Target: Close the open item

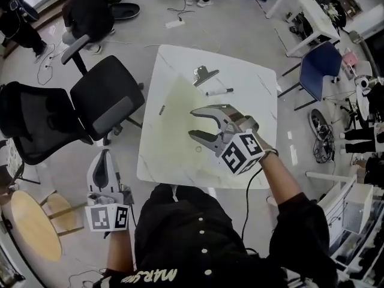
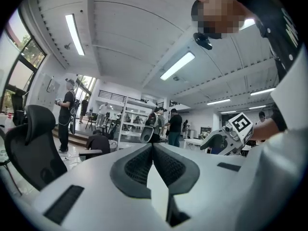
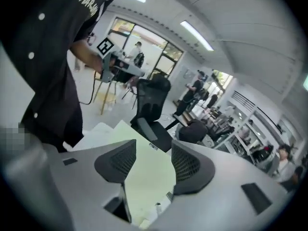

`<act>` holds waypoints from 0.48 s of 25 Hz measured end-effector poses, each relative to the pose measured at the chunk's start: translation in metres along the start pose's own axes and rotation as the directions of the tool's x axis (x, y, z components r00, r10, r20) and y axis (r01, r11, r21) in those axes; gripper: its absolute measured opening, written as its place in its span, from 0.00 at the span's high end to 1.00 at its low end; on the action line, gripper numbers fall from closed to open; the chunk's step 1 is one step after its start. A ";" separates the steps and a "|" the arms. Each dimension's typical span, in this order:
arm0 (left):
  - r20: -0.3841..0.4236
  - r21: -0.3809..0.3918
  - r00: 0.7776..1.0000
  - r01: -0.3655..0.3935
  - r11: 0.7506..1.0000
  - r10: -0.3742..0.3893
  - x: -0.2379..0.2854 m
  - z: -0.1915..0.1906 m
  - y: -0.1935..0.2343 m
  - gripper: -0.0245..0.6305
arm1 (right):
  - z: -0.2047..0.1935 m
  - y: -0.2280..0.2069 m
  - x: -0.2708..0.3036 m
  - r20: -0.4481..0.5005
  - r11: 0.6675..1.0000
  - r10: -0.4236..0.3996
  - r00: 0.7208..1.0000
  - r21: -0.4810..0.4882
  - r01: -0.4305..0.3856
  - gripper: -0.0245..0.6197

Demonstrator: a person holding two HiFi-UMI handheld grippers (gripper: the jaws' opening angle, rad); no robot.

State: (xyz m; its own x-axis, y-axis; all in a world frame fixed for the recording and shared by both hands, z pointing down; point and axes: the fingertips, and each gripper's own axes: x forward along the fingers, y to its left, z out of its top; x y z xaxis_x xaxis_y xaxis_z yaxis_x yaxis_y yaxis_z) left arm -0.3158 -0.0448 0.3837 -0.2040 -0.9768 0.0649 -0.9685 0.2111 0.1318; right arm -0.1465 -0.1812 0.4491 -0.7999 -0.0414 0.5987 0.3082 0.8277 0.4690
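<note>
A black marker pen (image 1: 219, 92) lies at the far right of the white table (image 1: 180, 167), on a pale green mat (image 1: 180, 113). A metal binder clip (image 1: 205, 75) sits just beyond it, and a small dark piece (image 1: 162, 109) lies near the left edge. My right gripper (image 1: 195, 123) hovers over the middle of the mat, open, with nothing between its jaws; in its own view, the right gripper (image 3: 153, 154) frames only bare mat (image 3: 147, 177). My left gripper (image 1: 104, 156) hangs off the table's left side, and in its own view the left gripper (image 2: 152, 147) is shut and empty.
Two black office chairs (image 1: 107, 98) (image 1: 30, 122) stand left of the table. A blue chair (image 1: 318, 65) and another white table (image 1: 306, 11) are at the back right. A round wooden stool (image 1: 33, 224) is at my lower left. A tiny ring (image 1: 198, 149) lies on the mat.
</note>
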 end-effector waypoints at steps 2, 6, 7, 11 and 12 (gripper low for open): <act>-0.012 -0.015 1.000 -0.021 1.000 0.021 -0.005 -0.007 0.008 0.93 | -0.001 0.006 0.025 -0.046 0.990 0.085 0.995 -0.112 -0.090 0.57; -0.039 -0.045 0.998 -0.056 0.997 0.054 -0.013 -0.023 0.021 0.93 | -0.005 0.009 0.067 -0.121 0.942 0.218 0.968 -0.233 -0.241 0.57; -0.047 -0.051 0.997 -0.064 0.997 0.062 -0.014 -0.027 0.024 0.93 | -0.006 0.009 0.078 -0.136 0.927 0.246 0.960 -0.255 -0.274 0.57; -0.080 -0.078 0.992 -0.104 0.992 0.097 -0.020 -0.043 0.036 0.93 | -0.011 0.009 0.118 -0.207 0.852 0.332 0.920 -0.352 -0.386 0.57; -0.089 -0.084 0.990 -0.113 0.990 0.105 -0.021 -0.047 0.039 0.93 | -0.014 0.010 0.127 -0.227 0.831 0.349 0.909 -0.374 -0.412 0.57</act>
State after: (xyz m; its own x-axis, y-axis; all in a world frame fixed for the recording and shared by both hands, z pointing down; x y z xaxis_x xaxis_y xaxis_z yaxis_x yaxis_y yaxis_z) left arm -0.3422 -0.0145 0.4340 -0.2914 -0.9420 0.1665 -0.9238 0.3223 0.2067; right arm -0.2377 -0.1861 0.5384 -0.5029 0.1244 0.8554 0.7786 0.4950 0.3857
